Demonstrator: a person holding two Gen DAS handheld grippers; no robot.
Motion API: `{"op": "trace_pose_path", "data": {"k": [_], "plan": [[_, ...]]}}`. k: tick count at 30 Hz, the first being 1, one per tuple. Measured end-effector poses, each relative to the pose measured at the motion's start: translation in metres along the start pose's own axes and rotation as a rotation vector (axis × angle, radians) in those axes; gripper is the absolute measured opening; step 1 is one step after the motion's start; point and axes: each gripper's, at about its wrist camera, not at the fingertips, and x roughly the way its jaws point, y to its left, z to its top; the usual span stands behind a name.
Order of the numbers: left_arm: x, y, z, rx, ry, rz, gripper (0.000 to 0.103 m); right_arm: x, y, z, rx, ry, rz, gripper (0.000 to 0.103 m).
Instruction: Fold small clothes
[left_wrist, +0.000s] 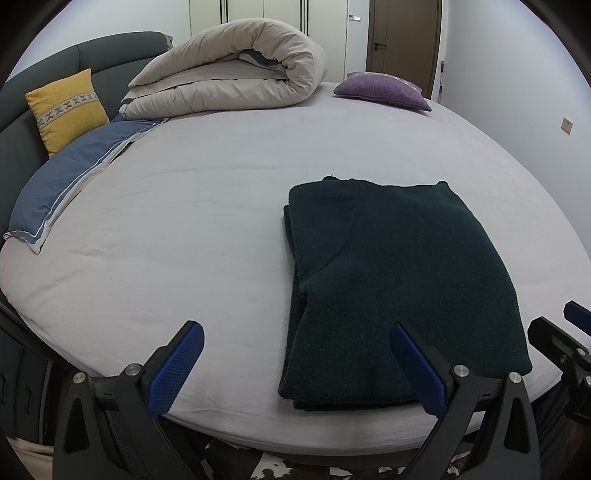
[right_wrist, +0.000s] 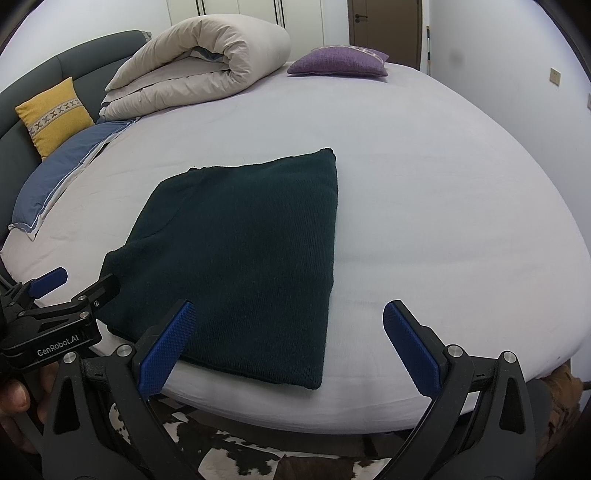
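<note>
A dark green knit sweater lies folded into a flat rectangle near the front edge of a bed with a pale lilac sheet. My left gripper hovers open over the bed's front edge; its right blue pad sits above the sweater's near edge, touching nothing. My right gripper is open too, spanning the sweater's near right corner from above. The left gripper also shows at the left of the right wrist view, and one blue fingertip of the right gripper shows at the right edge of the left wrist view.
A rolled beige duvet lies at the back. A purple cushion, a yellow cushion and a blue pillow lie around the edges. A cowhide rug covers the floor below.
</note>
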Motion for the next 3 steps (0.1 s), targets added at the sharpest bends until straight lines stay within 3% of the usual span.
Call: {"op": "trace_pose_path", "data": {"k": [3], "plan": [[0.0001,-0.0005,0.0009,0.009,-0.006,-0.001,0.103,0.0017,-0.0018,0.0007,0.003,0.003,0.002,0.103]]}}
